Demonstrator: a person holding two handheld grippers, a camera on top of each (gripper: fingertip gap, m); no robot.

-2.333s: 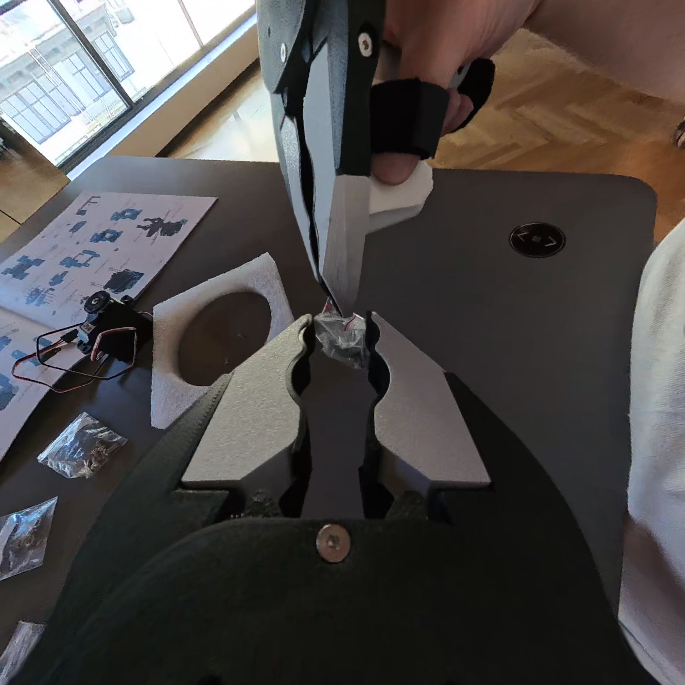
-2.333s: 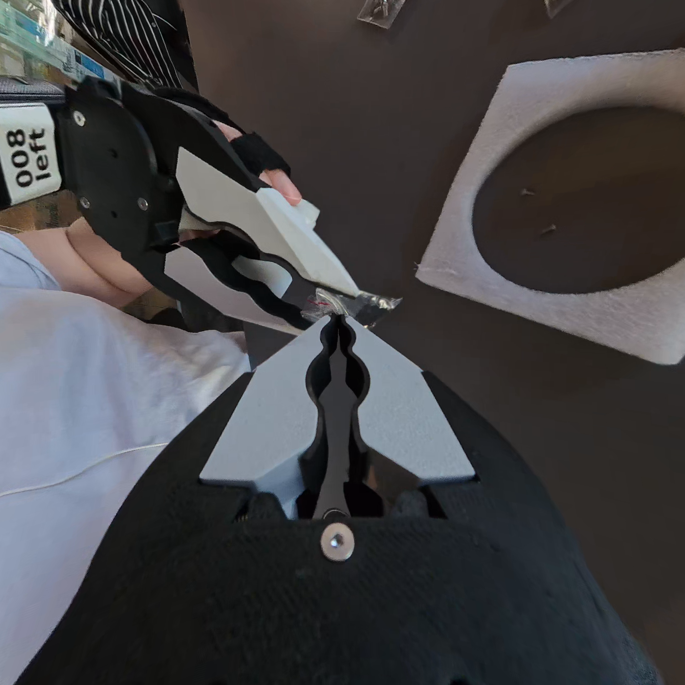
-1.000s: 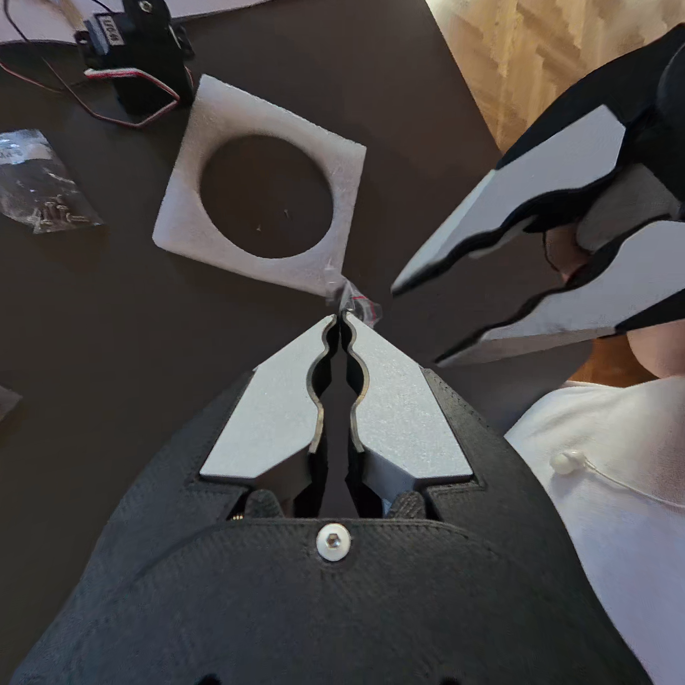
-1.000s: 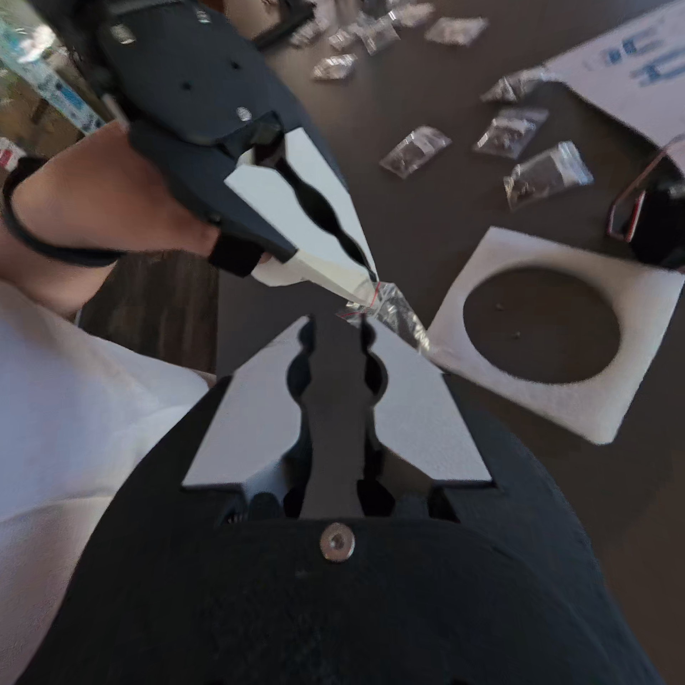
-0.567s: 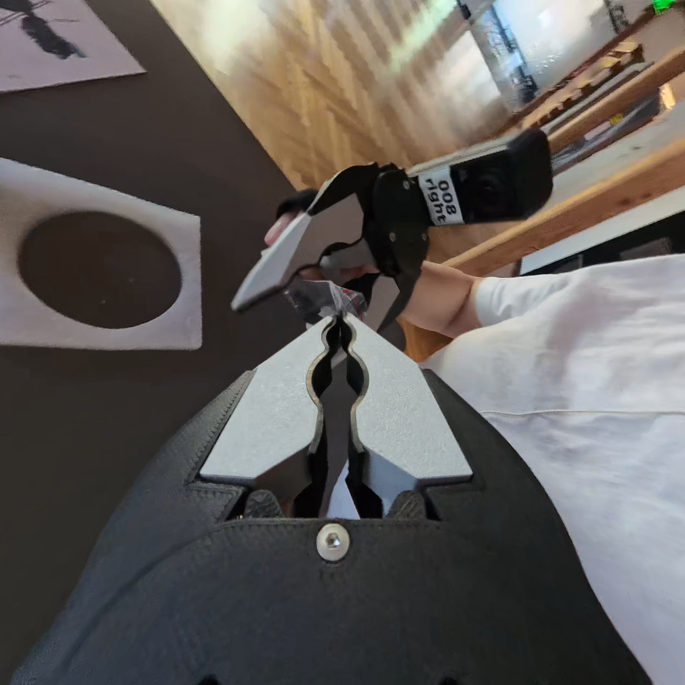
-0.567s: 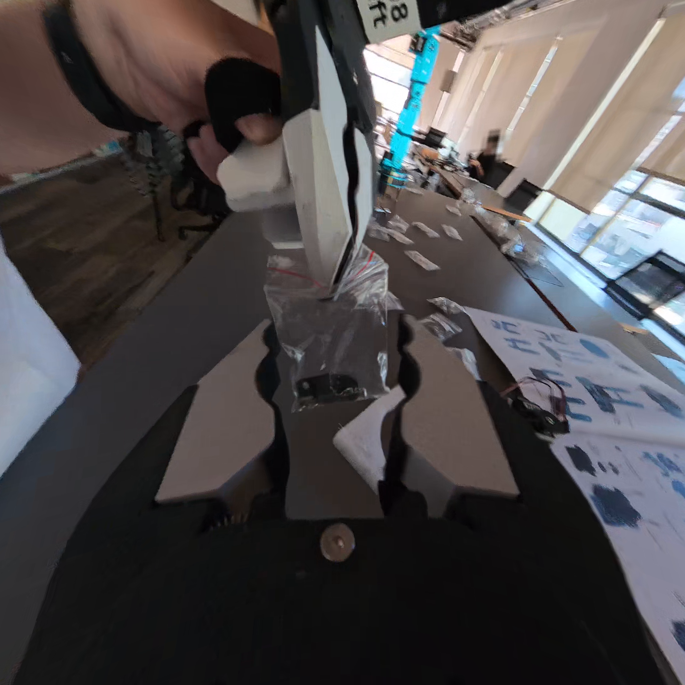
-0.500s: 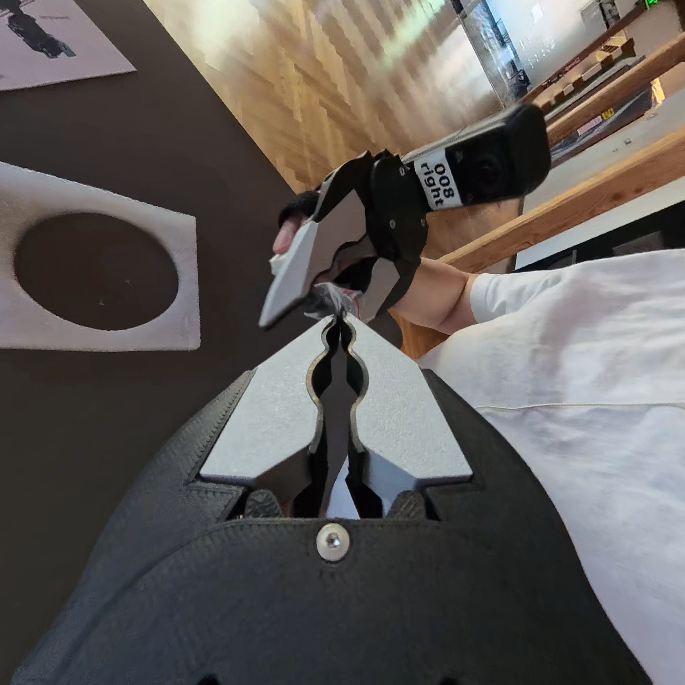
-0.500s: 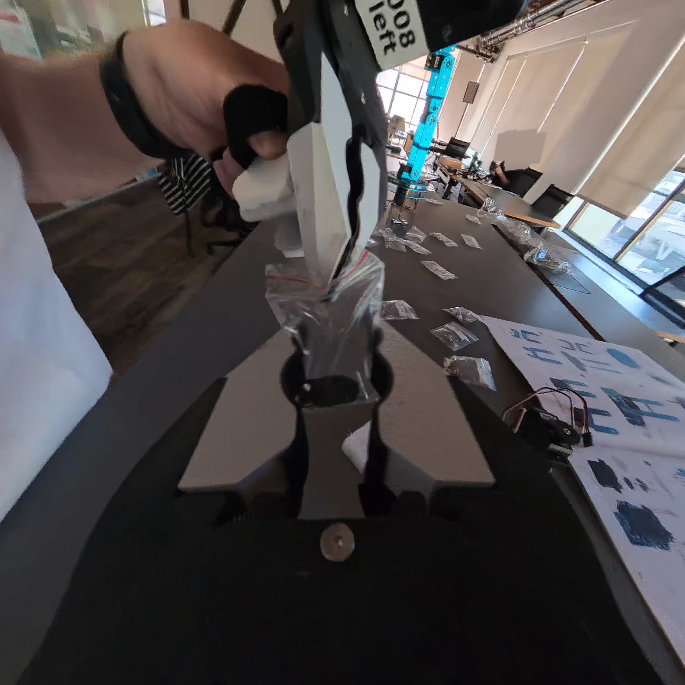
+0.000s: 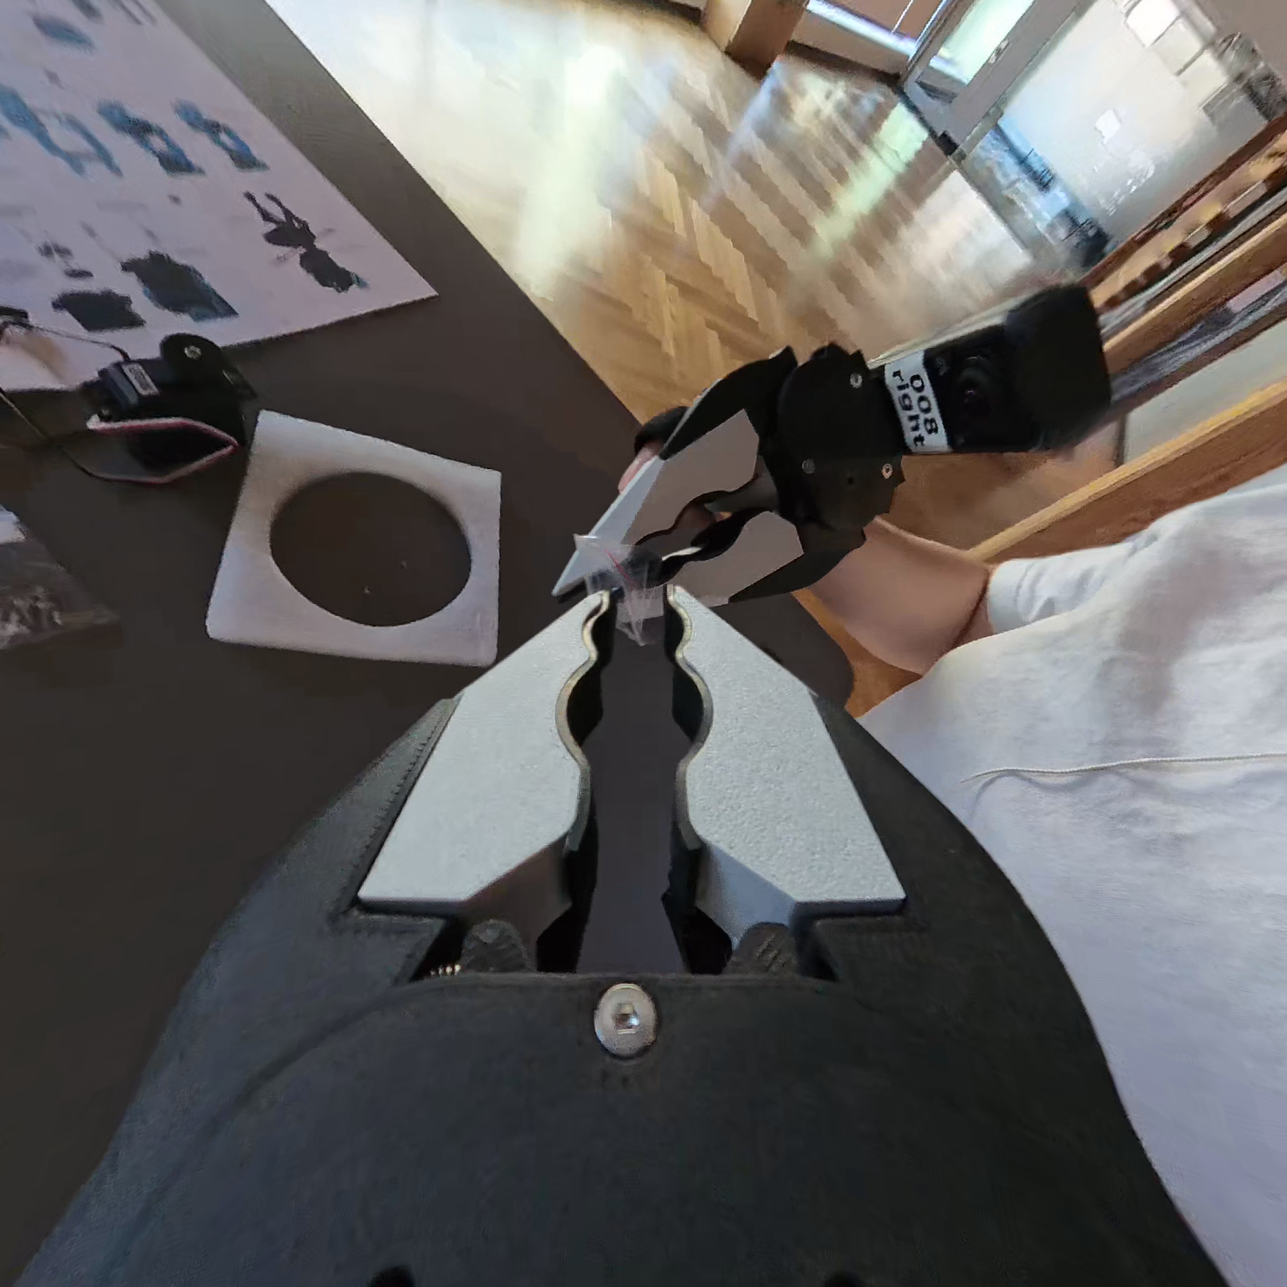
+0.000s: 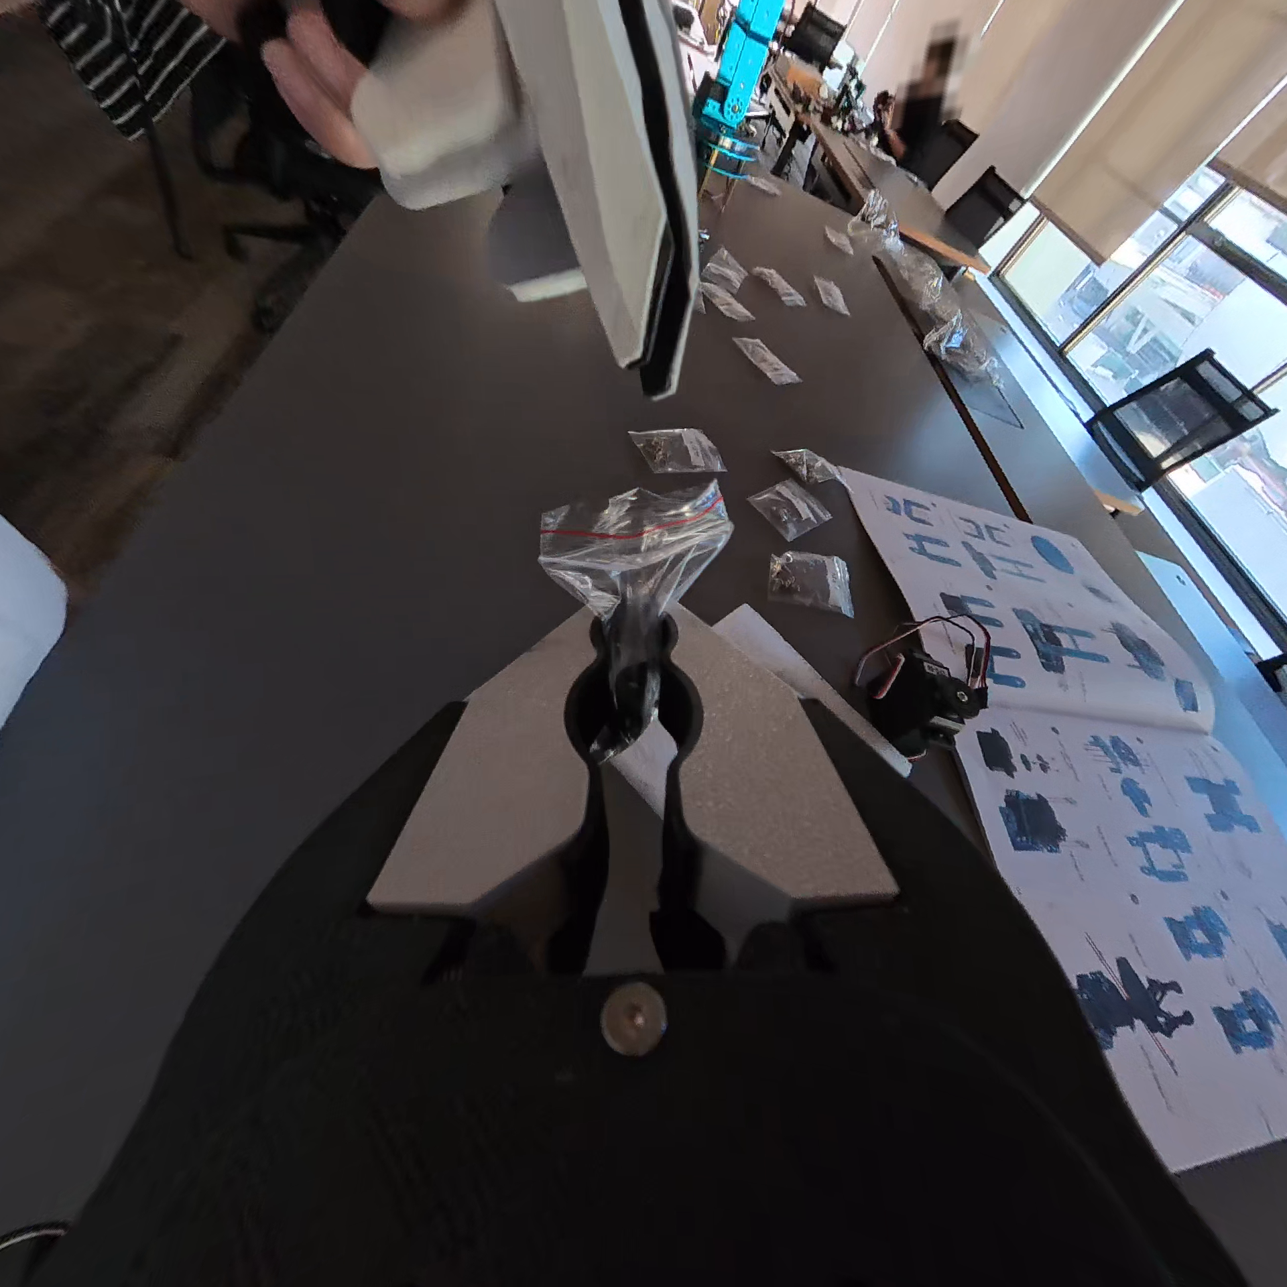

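Fingers of left gripper (image 9: 634, 616): a little way apart, holding nothing, their tips close to the bag's top.
Fingers of right gripper (image 10: 632, 627): squeezed shut on the bottom half of the bag.
Bag: a small see-through plastic bag with a red line (image 10: 634, 550), up in the air beside the white foam square with a round hole (image 9: 362, 550).
Bag's top: looks puffed open.
Motor: a small black motor with wires (image 10: 919, 696) sits touching the foam square.
Other small bags (image 10: 808, 585): lying past the foam square.

white label (image 9: 918, 412) on right tongs' camera: lettered | printed sheets (image 10: 1086, 759): blue figures, print illegible
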